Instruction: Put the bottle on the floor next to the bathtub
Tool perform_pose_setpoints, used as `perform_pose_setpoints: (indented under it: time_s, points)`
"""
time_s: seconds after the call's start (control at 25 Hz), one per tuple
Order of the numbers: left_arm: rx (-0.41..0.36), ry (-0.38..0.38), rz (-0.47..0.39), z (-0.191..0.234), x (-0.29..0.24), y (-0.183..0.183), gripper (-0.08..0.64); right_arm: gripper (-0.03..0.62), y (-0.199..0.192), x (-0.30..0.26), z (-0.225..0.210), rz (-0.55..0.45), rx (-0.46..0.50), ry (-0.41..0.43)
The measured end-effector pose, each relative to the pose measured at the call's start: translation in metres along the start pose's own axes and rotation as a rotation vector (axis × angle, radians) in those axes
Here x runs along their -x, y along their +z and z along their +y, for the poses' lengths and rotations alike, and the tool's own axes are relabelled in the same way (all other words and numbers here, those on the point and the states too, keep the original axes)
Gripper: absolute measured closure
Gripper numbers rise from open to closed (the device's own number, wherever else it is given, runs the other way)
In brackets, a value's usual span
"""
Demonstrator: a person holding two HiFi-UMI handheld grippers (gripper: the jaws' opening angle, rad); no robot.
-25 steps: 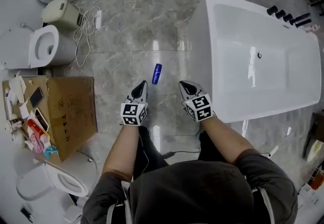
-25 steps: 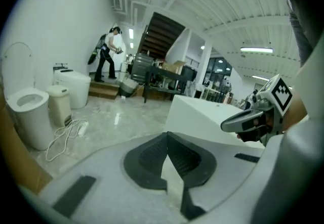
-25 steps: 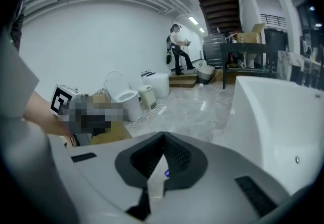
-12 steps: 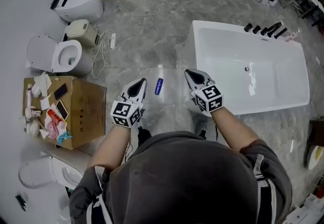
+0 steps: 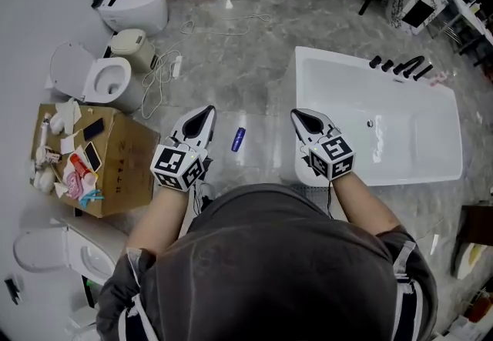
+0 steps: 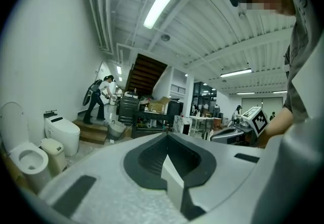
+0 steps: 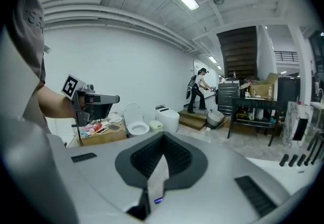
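Raised higher, left gripper (image 5: pixel 208 111) and right gripper (image 5: pixel 296 114), both closed and empty, should leave bottle (image 5: pixel 239 139) beside bathtub (image 5: pixel 298 101) undisturbed.

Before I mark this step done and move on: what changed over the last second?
The left gripper and right gripper rose away from the floor as the person straightened up; neither took hold of anything. The blue bottle stayed lying on the floor beside the bathtub; both grippers stayed shut, empty.
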State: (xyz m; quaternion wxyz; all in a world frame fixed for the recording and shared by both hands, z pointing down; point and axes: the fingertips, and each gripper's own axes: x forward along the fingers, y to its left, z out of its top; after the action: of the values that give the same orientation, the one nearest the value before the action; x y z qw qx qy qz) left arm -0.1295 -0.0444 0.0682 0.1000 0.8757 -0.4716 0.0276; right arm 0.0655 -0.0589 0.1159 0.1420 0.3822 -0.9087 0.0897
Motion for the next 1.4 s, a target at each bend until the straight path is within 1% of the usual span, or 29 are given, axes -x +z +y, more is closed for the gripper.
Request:
perform_pose_setpoints:
  time_s: [0.16, 0.48, 0.92, 1.4]
  points:
    - [0.012, -0.01, 0.021, -0.006, -0.008, -0.008, 0.555, 0.6, 0.001, -0.003, -0.005, 0.001, -0.018, 0.004]
    - [-0.015, -0.033, 0.034, -0.008, -0.01, -0.012, 0.555, 0.6, 0.001, -0.009, 0.0, 0.0, -0.026, 0.019]
    - [-0.022, -0.028, 0.033, -0.011, -0.007, -0.013, 0.555, 0.601, -0.001, -0.006, -0.006, 0.002, -0.02, 0.012]
    - [-0.002, -0.021, 0.037, -0.01, 0.003, -0.015, 0.555, 0.601, 0.002, -0.008, 0.005, 0.007, -0.009, 0.03]
